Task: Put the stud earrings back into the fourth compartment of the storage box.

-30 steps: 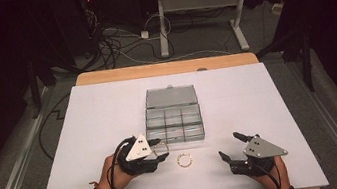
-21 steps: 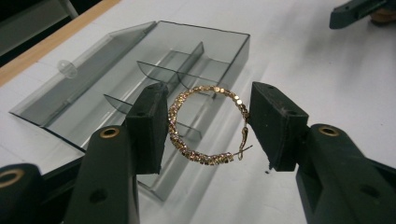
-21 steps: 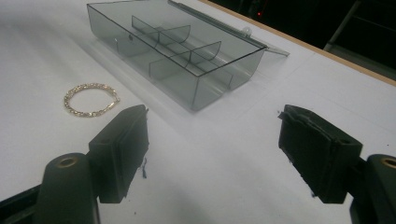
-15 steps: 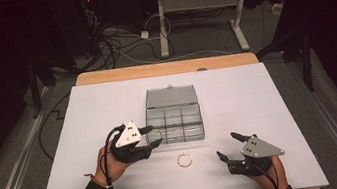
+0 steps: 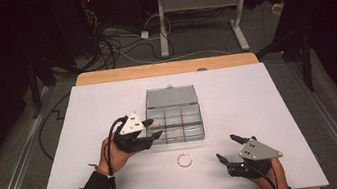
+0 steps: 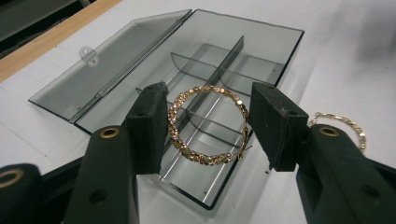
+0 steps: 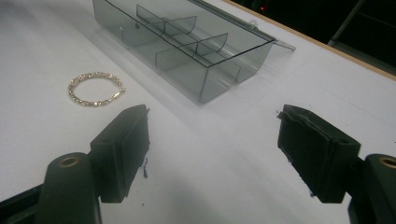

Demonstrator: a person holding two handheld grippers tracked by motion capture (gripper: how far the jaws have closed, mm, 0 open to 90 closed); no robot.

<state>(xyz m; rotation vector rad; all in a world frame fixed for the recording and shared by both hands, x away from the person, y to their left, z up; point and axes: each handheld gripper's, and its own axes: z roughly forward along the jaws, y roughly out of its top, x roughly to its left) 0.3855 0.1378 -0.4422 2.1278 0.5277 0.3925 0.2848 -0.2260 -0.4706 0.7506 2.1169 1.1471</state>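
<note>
Between the jaws of my left gripper I hold a gold bracelet, pinched across its ring, one pad on each side. It hangs just above the near left compartments of the smoked clear organiser box, at the box's left front corner as the high view shows it. The box stands open on the white table, its lid folded flat on the far side and its dividers bare. A second gold bracelet lies flat on the table, near the front of the box and apart from it, roughly midway between my two hands. My right gripper sits low at the near right of the table, its fingers spread wide with nothing between them, pointing toward the box. In the right gripper view the loose bracelet lies to the left of the jaws, clear of both pads.
</note>
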